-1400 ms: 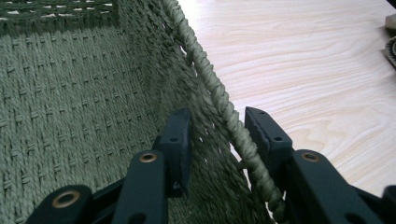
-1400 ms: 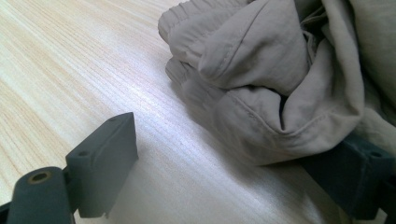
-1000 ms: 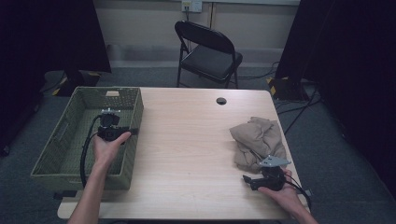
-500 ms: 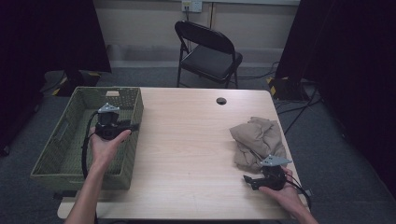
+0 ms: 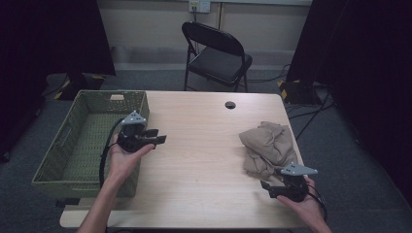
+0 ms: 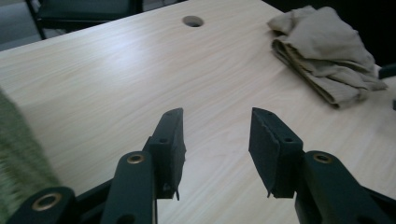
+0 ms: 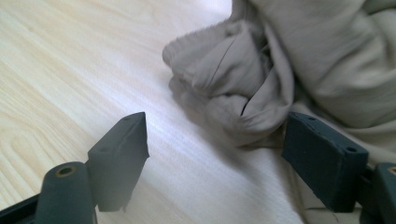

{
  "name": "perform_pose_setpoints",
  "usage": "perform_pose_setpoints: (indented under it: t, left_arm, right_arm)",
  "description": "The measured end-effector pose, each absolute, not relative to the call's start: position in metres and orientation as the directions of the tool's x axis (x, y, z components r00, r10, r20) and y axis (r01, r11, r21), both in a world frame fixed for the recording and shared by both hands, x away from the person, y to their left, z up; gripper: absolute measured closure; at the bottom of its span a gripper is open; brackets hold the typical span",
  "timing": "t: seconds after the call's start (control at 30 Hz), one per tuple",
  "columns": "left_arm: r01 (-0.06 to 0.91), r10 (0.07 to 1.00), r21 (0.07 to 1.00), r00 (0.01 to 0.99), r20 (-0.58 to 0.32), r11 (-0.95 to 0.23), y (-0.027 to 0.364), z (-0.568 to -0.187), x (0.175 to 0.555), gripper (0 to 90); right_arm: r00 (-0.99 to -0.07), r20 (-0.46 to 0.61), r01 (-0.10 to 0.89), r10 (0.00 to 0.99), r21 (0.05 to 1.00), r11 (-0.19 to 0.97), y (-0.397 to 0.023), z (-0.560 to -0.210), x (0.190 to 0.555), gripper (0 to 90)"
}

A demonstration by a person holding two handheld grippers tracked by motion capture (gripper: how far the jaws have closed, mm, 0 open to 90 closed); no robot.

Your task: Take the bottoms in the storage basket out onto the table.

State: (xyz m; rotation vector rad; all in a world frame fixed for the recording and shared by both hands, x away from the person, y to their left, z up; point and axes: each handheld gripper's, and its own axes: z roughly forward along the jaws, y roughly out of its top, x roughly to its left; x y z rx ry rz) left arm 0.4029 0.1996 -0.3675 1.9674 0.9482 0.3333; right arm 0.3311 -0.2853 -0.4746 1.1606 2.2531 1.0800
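- Crumpled beige cloth (image 5: 268,148): lying at the table's (image 5: 204,145) right edge, about 4 o'clock from centre.
- Right gripper (image 5: 272,188): sitting nearest, cloth at its 12 o'clock; jaws wide but just closing, empty, a fold lying between them.
- Left gripper (image 5: 159,138): hovering by the basket (image 5: 73,145), part-open, holding nothing.

A crumpled beige cloth (image 5: 268,148) lies on the light wooden table (image 5: 204,145) at the frame's right, and a woven green basket (image 5: 87,141) sits at the table's left end. My left gripper (image 5: 154,139) hangs just right of the basket's rim; my right gripper (image 5: 270,189) sits below the cloth. A black folding chair (image 5: 216,53) stands behind the table, top centre.
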Motion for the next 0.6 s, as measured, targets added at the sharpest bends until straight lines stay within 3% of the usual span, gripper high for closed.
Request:
perform_pose_setpoints:
  t: [0.23, 0.6]
  left_arm:
    - [0.465, 0.674, 0.817, 0.727, -0.132, -0.341, 0.166, -0.379, 0.394, 53.8]
    - [0.500, 0.663, 0.780, 0.733, -0.151, -0.376, 0.153, -0.401, 0.396, 51.0]
  right_arm:
    - [-0.537, 0.015, 0.487, 0.843, 0.822, 0.296, -0.288, -0.461, 0.336, 20.1]
    - [-0.546, -0.033, 0.504, 0.837, 0.785, 0.359, -0.268, -0.478, 0.381, 21.5]
